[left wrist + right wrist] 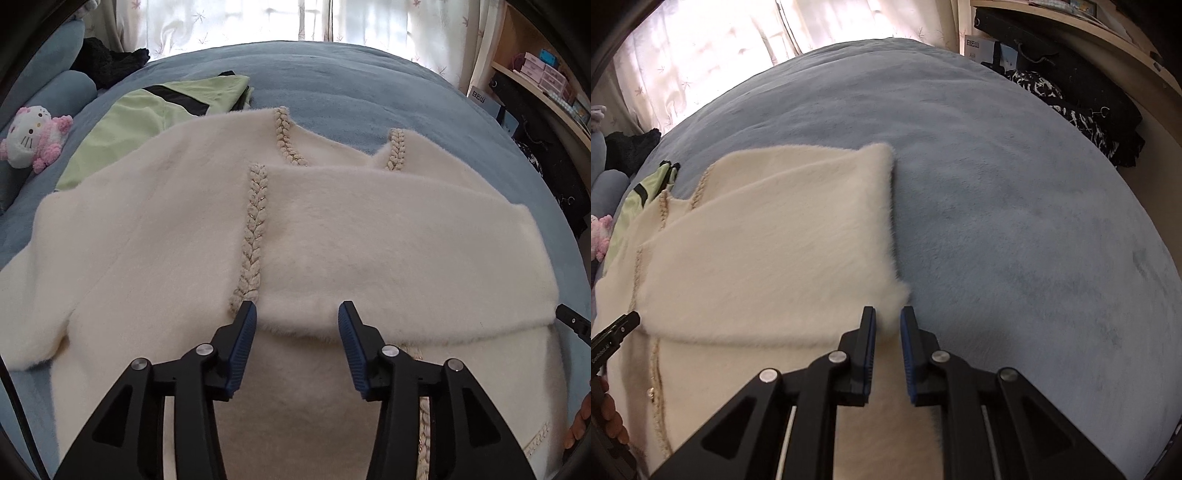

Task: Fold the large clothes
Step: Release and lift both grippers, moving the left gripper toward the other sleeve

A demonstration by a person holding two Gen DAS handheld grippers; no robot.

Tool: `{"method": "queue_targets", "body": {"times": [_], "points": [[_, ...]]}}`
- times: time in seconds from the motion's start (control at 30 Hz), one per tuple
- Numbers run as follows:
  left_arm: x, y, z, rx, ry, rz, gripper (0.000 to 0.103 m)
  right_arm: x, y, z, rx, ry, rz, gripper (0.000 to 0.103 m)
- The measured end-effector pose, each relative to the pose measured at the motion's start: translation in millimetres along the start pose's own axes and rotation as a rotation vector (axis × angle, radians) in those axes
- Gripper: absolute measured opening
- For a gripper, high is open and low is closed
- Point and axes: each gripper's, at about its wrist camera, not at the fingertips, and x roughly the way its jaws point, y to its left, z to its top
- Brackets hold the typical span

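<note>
A fluffy cream coat (332, 236) with braided trim lies spread on the blue bed (351, 85), one side folded over its middle. My left gripper (297, 314) is open and empty, hovering just above the near edge of the folded flap beside the braid. In the right wrist view the coat (775, 251) lies to the left. My right gripper (887, 317) has its jaws narrowly apart at the flap's near right corner, with fluffy fabric between the fingertips; whether it grips the fabric I cannot tell.
A folded light green garment (155, 118) lies beyond the coat at the left. A pink and white plush cat (33, 136) and blue pillows sit at the left edge. Black bags (1082, 92) and a shelf stand at the right of the bed (1015, 203).
</note>
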Motion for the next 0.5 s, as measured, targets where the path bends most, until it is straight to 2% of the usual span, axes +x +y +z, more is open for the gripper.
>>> {"method": "queue_targets", "body": {"times": [0.17,0.3,0.37,0.43,0.5], "points": [[-20.3,1.9,-8.0,-0.007,-0.021,-0.005,0.064,-14.2,8.6,-8.8,0.003,-0.004,0.002,0.013],[-39.8,0.3,-17.3,0.011,-0.037,-0.006,0.070,-25.9,17.6,-20.2,-0.001,0.005,0.014,0.014],[-50.1,-1.2,-23.0,0.025,-0.049,-0.004,0.072,-31.2,20.2,-25.8,-0.006,0.001,0.010,0.018],[-58.8,-2.6,-28.8,0.035,-0.055,-0.007,0.075,-36.3,23.0,-33.4,0.002,0.001,0.014,0.033],[-67.3,-3.6,-35.3,0.039,-0.056,-0.010,0.075,-41.0,25.2,-42.6,0.016,0.003,0.019,0.036]]}}
